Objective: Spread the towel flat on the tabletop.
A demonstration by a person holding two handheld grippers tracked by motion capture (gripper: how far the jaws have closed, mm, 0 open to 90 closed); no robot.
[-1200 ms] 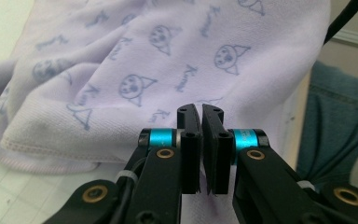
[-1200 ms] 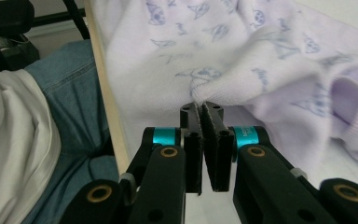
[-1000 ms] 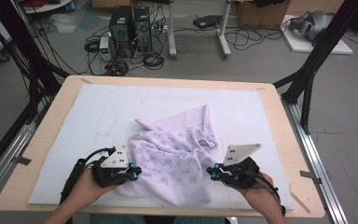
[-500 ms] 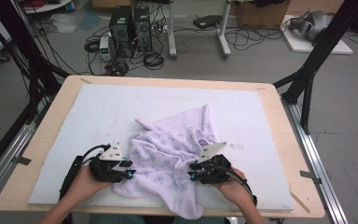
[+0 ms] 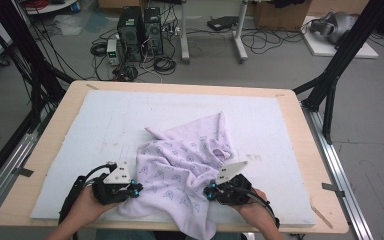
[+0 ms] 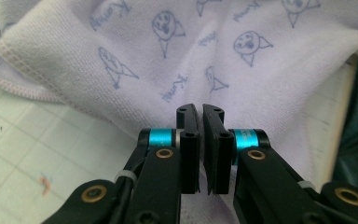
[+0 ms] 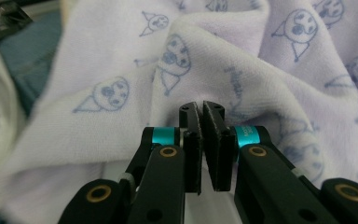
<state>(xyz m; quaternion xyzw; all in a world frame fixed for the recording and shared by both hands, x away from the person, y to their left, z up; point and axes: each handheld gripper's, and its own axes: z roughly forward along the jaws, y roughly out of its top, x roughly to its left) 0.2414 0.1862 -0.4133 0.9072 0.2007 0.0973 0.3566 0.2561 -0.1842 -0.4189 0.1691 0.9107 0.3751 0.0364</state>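
A lilac towel [image 5: 185,155] printed with small blue cartoon faces lies crumpled on the white mat [image 5: 105,115], and its front part hangs over the near table edge. My left gripper [image 5: 136,189] is at the towel's left edge. Its jaws have just been closing and now stand shut [image 6: 200,109], with the towel [image 6: 168,46] behind the tips and no cloth seen between the pads. My right gripper [image 5: 207,192] is at the towel's right side. It has also just closed and is shut [image 7: 201,107], pointing at a raised fold of the towel [image 7: 223,60].
The mat covers most of a wooden table [image 5: 40,165]. A person's hands hold both grippers at the near edge. Black frame posts [image 5: 330,85] stand at the table's corners. Computer towers [image 5: 140,32] and cables sit on the floor beyond.
The right gripper has moved left toward the towel's middle. The towel's front part has slid farther over the near edge. The left gripper has stayed near the same spot.
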